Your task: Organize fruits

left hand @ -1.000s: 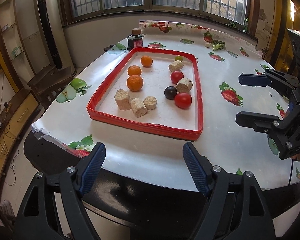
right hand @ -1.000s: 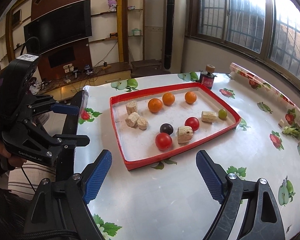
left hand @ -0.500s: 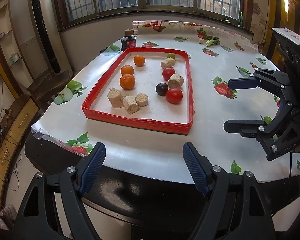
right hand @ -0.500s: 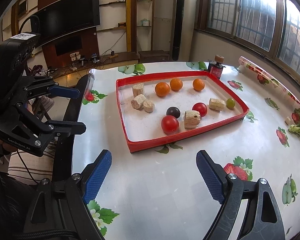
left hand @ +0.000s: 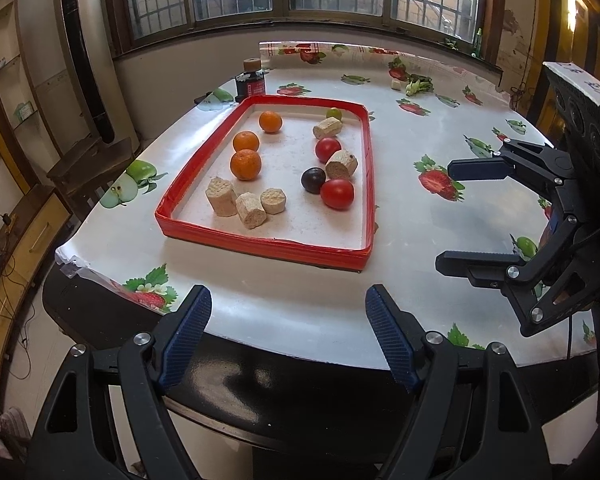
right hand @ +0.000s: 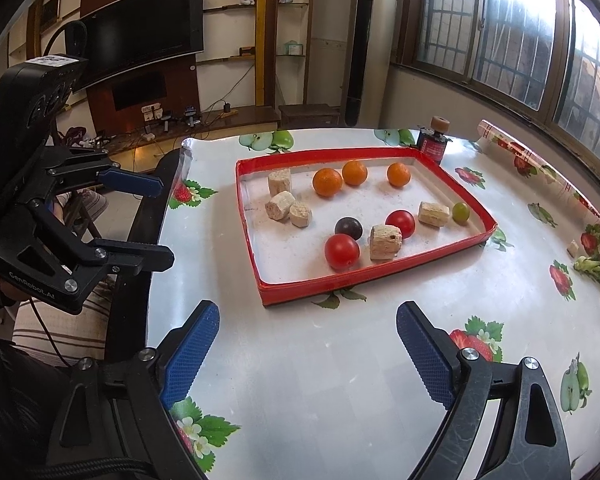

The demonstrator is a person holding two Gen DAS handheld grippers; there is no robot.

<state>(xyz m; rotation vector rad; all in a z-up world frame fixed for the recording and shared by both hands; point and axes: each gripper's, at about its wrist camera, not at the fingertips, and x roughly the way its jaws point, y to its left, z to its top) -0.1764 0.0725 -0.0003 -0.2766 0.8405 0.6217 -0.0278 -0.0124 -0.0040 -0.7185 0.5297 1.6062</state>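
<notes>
A red-rimmed tray (left hand: 260, 242) (right hand: 364, 278) sits mid-table. It holds three oranges (left hand: 245, 164) along its left side, two red tomatoes (left hand: 337, 194), a dark plum (left hand: 313, 180), a small green fruit (left hand: 334, 113) and several beige chunks (left hand: 221, 196). My left gripper (left hand: 286, 308) (right hand: 162, 220) hovers open over the table's near edge, short of the tray, with nothing in it. My right gripper (right hand: 308, 316) (left hand: 446, 214) hangs over the cloth to the tray's right. Its jaws are opening and nothing is between them.
A dark bottle with a cork top (left hand: 251, 80) (right hand: 432, 142) stands just beyond the tray's far corner. A leafy green scrap (left hand: 418, 85) lies near the far table edge. A person's striped clothing (right hand: 60, 332) shows beside the table.
The right gripper's fingers stand a little wider apart than a second ago. Both grippers have hardly shifted, and the fruit lies where it was.
</notes>
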